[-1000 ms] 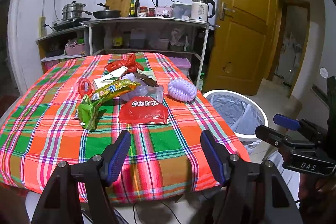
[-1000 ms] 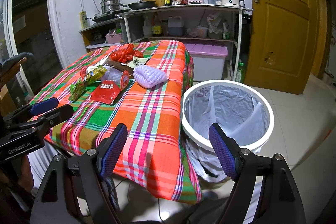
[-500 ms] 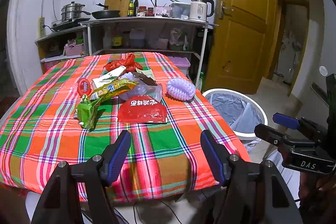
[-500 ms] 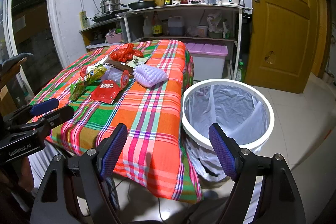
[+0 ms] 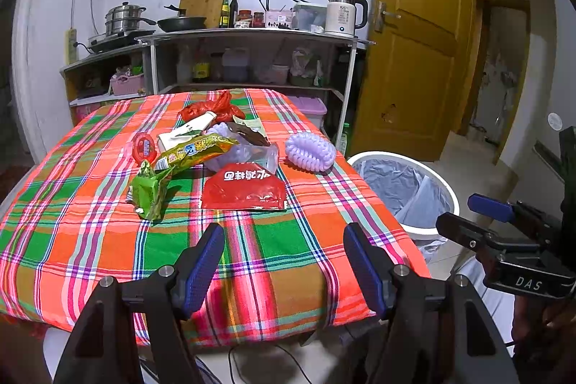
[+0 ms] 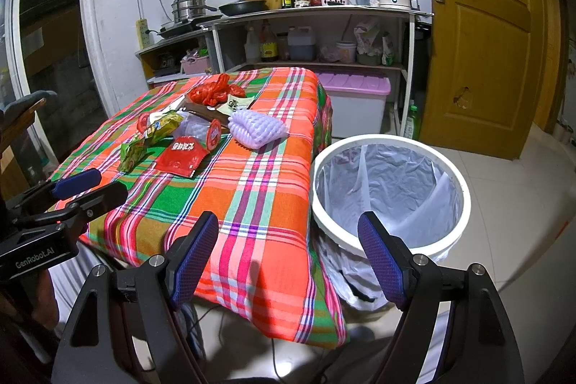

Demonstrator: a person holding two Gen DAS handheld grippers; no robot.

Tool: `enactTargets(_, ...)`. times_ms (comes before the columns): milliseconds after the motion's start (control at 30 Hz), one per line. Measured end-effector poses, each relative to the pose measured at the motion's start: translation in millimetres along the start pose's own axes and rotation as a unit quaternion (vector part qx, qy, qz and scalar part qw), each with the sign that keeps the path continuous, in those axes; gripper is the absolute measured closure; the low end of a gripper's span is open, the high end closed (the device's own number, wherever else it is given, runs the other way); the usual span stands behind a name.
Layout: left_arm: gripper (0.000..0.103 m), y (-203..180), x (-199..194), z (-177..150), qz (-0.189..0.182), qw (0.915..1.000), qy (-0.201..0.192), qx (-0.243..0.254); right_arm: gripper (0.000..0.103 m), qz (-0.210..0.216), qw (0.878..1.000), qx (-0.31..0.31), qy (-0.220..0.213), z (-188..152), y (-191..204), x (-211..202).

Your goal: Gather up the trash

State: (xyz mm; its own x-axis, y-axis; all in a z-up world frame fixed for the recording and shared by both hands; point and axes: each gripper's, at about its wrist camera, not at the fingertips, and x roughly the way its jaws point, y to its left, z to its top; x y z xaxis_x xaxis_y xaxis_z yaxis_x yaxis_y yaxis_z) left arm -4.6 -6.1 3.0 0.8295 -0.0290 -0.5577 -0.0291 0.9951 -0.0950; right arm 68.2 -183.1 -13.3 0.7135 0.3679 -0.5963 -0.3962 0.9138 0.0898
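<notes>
Trash lies in a heap on the plaid tablecloth [image 5: 90,240]: a red snack packet [image 5: 244,189], a green wrapper [image 5: 149,191], a yellow-green wrapper [image 5: 194,150], a purple foam net [image 5: 310,152], a red plastic bag [image 5: 212,108]. My left gripper [image 5: 284,261] hovers open over the table's near edge, short of the red packet. A white bin with a plastic liner [image 6: 388,189] stands on the floor right of the table. My right gripper [image 6: 288,258] is open, between the table corner and the bin. The same red packet [image 6: 183,158] and foam net [image 6: 257,128] show in the right wrist view.
A shelf unit [image 5: 252,60] with pots, bottles and a kettle [image 5: 345,13] stands behind the table. A yellow wooden door [image 6: 482,35] is at the right. A purple-lidded storage box [image 6: 356,99] sits under the shelf. Tiled floor surrounds the bin.
Both grippers have drifted only slightly; the views are nearly the same. Both stay open and empty.
</notes>
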Motion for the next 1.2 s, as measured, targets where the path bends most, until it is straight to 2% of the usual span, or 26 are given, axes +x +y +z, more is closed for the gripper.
enactTargets(567, 0.035, 6.7, 14.0, -0.3, 0.010, 0.9999, 0.010, -0.004, 0.023, 0.003, 1.000, -0.003, 0.010, -2.2, 1.3, 9.8)
enactTargets(900, 0.035, 37.8, 47.0, 20.4, 0.011, 0.9990, 0.018, -0.041, 0.023, 0.013, 1.000, -0.016, 0.016, 10.9, 3.6, 28.9)
enactTargets(1200, 0.035, 56.7, 85.1, 38.6, -0.001, 0.9980, 0.035, -0.052, 0.023, 0.029, 0.999, -0.026, 0.022, 32.2, 4.4, 59.0)
